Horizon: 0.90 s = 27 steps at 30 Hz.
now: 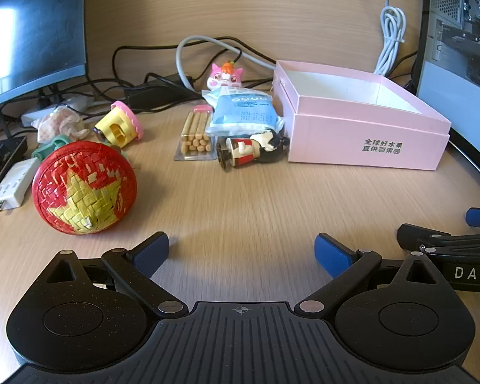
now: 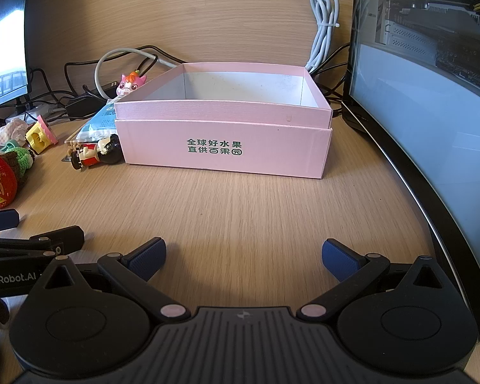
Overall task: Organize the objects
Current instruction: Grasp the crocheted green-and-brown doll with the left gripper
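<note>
Fingers of the left gripper (image 1: pixel 241 249) are spread wide with nothing between them, and those of the right gripper (image 2: pixel 243 257) are spread the same way and also empty; both hang over bare wood of the counter (image 1: pixel 256 198).

For the left fingers, the red woven ball with a yellow star (image 1: pixel 84 187) lies closest, a little ahead and to their left, resting on the counter. Further ahead lie the small toy figure in red and white with a black base (image 1: pixel 251 152), on its side with its long axis running across the fingers' line, and beside it the clear pack of tan sticks (image 1: pixel 196 137), whose long axis points away from the fingers. A blue and white pouch (image 1: pixel 243 113) leans over them.

For the right fingers, the open pink cardboard box with green print (image 2: pixel 224 147) stands straight ahead, well apart, and looks empty inside. The left gripper is nearer to the loose things and the right one nearer to the box, so I judge the left should pick first.

The counter is light wood, flat and smooth. Black monitors (image 2: pixel 432 112) stand to the right of the box and at the far left, and cables (image 1: pixel 163 80) lie behind the things, so room there is narrow.
</note>
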{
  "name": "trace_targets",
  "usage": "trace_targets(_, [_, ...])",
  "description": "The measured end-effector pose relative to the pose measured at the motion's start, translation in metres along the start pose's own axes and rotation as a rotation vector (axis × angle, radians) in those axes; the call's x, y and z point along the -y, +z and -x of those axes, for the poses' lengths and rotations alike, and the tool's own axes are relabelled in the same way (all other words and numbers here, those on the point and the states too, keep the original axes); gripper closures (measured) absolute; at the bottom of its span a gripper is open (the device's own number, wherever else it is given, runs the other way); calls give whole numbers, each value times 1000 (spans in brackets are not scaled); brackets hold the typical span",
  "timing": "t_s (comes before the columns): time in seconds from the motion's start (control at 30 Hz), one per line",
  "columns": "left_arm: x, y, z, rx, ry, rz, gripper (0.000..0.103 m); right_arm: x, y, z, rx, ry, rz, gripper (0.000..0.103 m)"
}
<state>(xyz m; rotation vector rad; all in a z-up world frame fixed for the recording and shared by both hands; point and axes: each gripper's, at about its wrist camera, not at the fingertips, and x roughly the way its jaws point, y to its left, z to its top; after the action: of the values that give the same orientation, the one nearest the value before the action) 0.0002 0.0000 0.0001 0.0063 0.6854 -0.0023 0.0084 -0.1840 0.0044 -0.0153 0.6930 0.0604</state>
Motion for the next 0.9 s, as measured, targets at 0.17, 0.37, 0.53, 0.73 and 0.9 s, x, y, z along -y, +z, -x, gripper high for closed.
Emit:
trace_targets(0.17, [0,0,0,0,0,0,3,0,0,0,0,0,0,0])
trace_targets(0.37, [0,0,0,0,1,-1,3,0,0,0,0,0,0,0])
trace_targets(0.53, [0,0,0,0,2,-1,2,0,0,0,0,0,0,0])
trace_targets(0.73, [3,-1,0,1,23,8,2,1,0,1,0,0,0,0])
trace_targets(0.9, [-4,2,17,-17,54,46,11,5,1,1,-11,23,20,0])
